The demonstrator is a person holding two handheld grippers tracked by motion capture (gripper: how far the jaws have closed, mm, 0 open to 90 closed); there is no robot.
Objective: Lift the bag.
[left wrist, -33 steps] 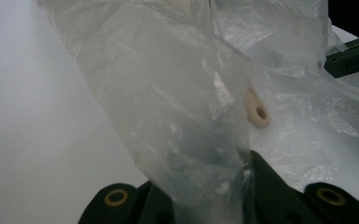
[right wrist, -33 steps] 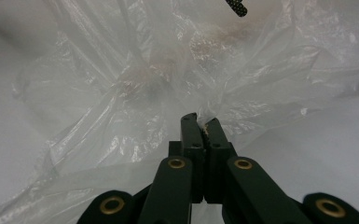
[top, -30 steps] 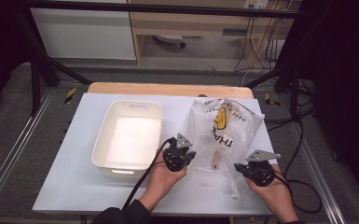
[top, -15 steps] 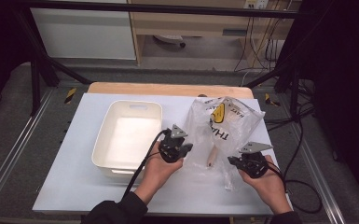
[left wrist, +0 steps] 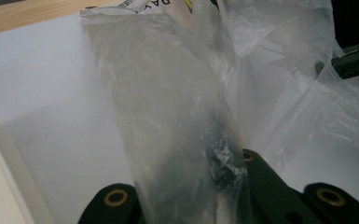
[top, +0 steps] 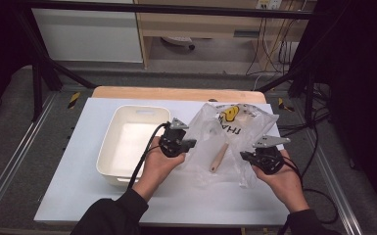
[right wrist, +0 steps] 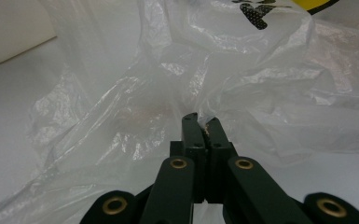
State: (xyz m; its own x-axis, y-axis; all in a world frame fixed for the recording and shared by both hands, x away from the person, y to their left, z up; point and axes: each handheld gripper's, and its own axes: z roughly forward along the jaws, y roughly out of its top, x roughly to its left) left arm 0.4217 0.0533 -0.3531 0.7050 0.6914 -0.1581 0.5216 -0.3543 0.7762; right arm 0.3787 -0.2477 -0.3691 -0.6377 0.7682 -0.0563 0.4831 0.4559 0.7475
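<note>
Above table (top: 78, 196) | both tongs raised plastic bag (top: 225, 132) higher

Clear plastic bag (top: 235, 134) with yellow-and-black print, white bin (top: 127, 147), pale blue tabletop (top: 78, 186), black grippers

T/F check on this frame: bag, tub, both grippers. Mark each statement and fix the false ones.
1. Both grippers pinch the plastic bag. True: left gripper and right gripper are each shut on its film.
2. The white tub holds a spoon. False: it is empty.
3. A wooden-handled utensil lies inside the bag. True.
4. The tub sits right of the bag. False: it sits left of it.
</note>
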